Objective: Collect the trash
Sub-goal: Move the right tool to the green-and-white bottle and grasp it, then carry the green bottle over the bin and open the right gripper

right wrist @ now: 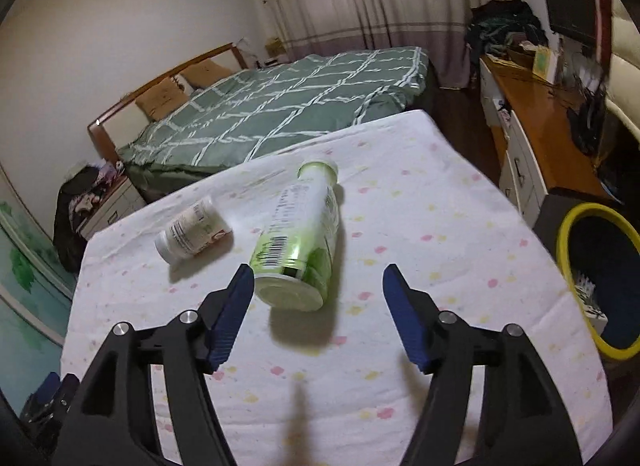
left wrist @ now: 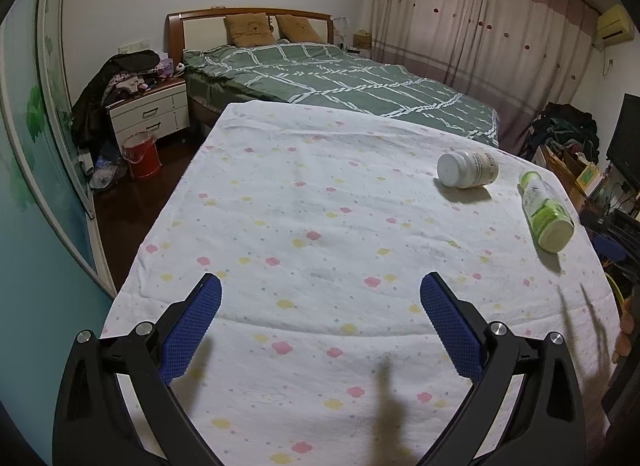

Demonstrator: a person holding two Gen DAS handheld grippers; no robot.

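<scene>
A green-and-white plastic bottle [right wrist: 304, 221] lies on its side on the flowered tablecloth [right wrist: 440, 225], base toward me. Its base sits just ahead of my right gripper [right wrist: 318, 270], nearer the left finger; the blue pads stand apart and do not press it. A white pill bottle [right wrist: 192, 231] lies on its side to the left of the green one. In the left wrist view both bottles, the pill bottle [left wrist: 466, 169] and the green bottle [left wrist: 546, 209], lie far off at the right. My left gripper [left wrist: 320, 282] hangs open over bare cloth [left wrist: 300, 205].
A dark bin with a yellow rim [right wrist: 564, 234] stands on the floor off the table's right edge. Behind the table is a bed with a green quilt [left wrist: 340, 81]. A wooden desk [right wrist: 540, 133] is at the right, a nightstand and red bucket [left wrist: 140, 153] at the left.
</scene>
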